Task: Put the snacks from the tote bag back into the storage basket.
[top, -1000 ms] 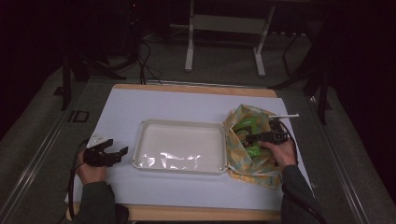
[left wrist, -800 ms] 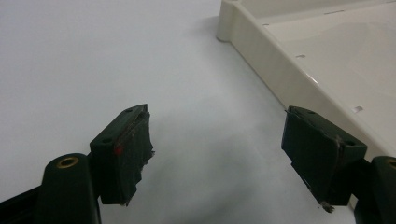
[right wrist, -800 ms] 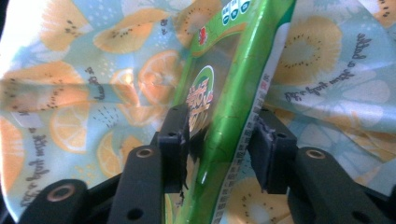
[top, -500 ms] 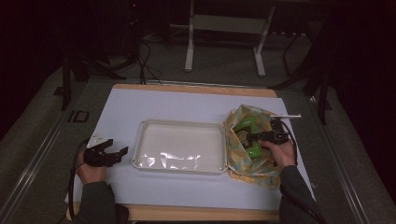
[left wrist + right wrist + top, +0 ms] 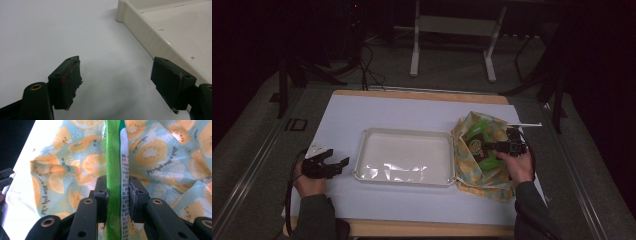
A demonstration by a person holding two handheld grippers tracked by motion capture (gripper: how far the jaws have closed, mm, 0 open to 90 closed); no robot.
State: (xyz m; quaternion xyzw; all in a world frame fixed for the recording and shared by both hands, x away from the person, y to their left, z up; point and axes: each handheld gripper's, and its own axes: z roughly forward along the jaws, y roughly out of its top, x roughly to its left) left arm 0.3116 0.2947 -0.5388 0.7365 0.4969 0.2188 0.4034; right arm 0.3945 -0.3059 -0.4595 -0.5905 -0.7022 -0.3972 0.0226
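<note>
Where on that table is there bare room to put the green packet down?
The cream tray is bare inside, and white table lies free behind it. It is crowded at the fruit-print bag, where the right hand-held gripper grips the green packet.

The far half of the desk (image 5: 412,107) lies bare from its left corner to the right one, giving open passage behind the tray (image 5: 404,135). The tray blocks the desk's middle; its raised wall stands just beside the left hand-held gripper (image 5: 328,165), whose jaws gape over bare surface near the left edge. At the right edge the fruit-print bag (image 5: 472,172) crowds against the tray, touching its right rim. A bare strip runs along the near edge.
</note>
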